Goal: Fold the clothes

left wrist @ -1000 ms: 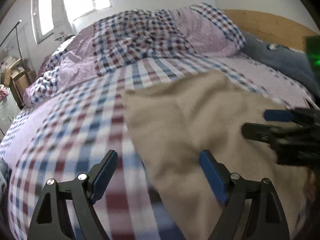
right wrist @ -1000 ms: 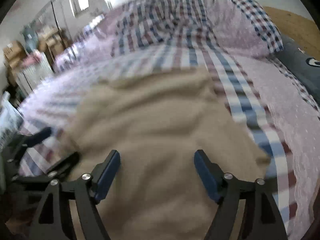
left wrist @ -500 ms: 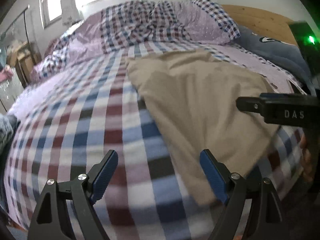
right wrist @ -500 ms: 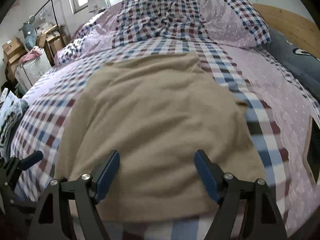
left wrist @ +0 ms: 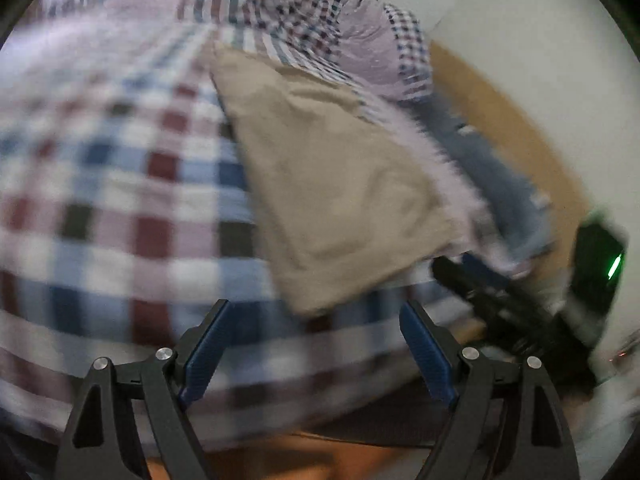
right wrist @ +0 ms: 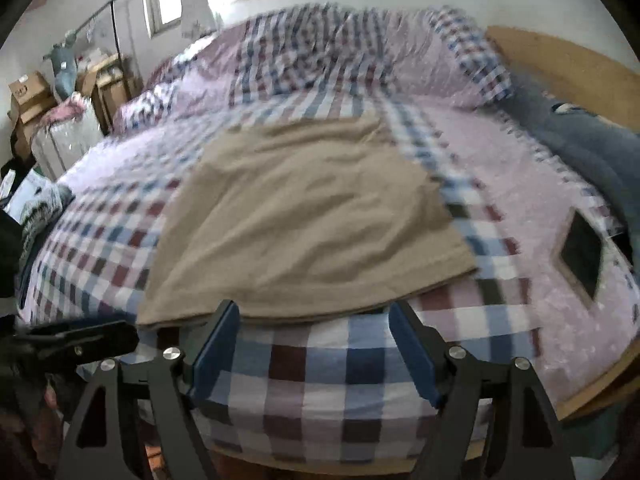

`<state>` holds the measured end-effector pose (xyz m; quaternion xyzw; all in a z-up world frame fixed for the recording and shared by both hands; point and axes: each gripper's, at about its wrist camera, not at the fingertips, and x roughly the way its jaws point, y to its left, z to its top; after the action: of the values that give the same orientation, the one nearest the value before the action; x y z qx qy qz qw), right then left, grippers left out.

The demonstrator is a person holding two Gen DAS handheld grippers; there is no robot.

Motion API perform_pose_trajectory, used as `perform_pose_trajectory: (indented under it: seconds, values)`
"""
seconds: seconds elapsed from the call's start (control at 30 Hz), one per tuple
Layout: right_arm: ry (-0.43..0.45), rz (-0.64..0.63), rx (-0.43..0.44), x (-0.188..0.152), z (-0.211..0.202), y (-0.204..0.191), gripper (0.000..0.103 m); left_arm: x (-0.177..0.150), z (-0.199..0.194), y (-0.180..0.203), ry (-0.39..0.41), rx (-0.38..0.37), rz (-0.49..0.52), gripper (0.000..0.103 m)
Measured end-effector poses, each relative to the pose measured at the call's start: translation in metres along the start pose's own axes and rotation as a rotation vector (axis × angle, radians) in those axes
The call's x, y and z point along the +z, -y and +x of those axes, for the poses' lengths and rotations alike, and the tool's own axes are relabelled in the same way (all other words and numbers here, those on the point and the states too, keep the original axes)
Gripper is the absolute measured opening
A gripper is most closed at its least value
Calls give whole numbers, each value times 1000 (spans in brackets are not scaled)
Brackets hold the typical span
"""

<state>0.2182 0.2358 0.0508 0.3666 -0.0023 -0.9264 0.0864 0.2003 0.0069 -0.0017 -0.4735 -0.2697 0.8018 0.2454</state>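
A tan garment (right wrist: 312, 216) lies spread flat on the checked bedspread (right wrist: 320, 364), its near hem just beyond my right gripper (right wrist: 314, 344), which is open with nothing between its blue pads. In the blurred left wrist view the same tan garment (left wrist: 332, 184) lies ahead and to the right. My left gripper (left wrist: 314, 344) is open too and hovers over the bed's near edge, short of the garment's corner. The right gripper (left wrist: 500, 304) shows at the right of the left wrist view. The left gripper (right wrist: 76, 340) shows at the lower left of the right wrist view.
Crumpled checked bedding (right wrist: 320, 44) is piled at the bed's far end, under a window. A wooden headboard (right wrist: 568, 68) and a blue-grey pillow (right wrist: 580, 140) line the right side. A dark phone (right wrist: 582, 254) lies on the pink sheet. Boxes and a clothes rack (right wrist: 60, 80) stand at the left.
Both grippers have pulled back from over the garment to the bed's near edge. The left wrist view has swung and tilted and is now blurred. The garment stays flat.
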Motion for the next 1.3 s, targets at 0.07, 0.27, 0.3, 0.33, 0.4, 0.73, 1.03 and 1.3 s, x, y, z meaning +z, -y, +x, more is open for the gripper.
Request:
perform_pose_trajectory:
  seconds: [0.07, 0.27, 0.3, 0.33, 0.4, 0.73, 1.03, 1.3]
  values:
    - [56, 21, -10, 1, -13, 4, 81, 2, 7, -15, -37, -144, -124, 87]
    - [153, 51, -60, 7, -31, 11, 81, 7, 22, -40, -63, -283, -324, 87]
    - [159, 44, -68, 7, -31, 10, 81, 9, 24, -42, -66, -293, -340, 87]
    - [163, 36, -74, 7, -32, 8, 81, 10, 25, -45, -69, -303, -356, 88]
    - [168, 17, -85, 7, -33, 5, 81, 13, 27, -47, -74, -322, -378, 88]
    - [162, -60, -112, 3, -25, -10, 81, 24, 22, -44, -49, -411, -379, 88]
    - [175, -191, -128, -2, -21, -34, 81, 36, 11, -62, 9, -350, -431, 79]
    - [171, -289, -152, -9, -10, -50, 81, 28, 29, -62, -70, -340, -447, 52]
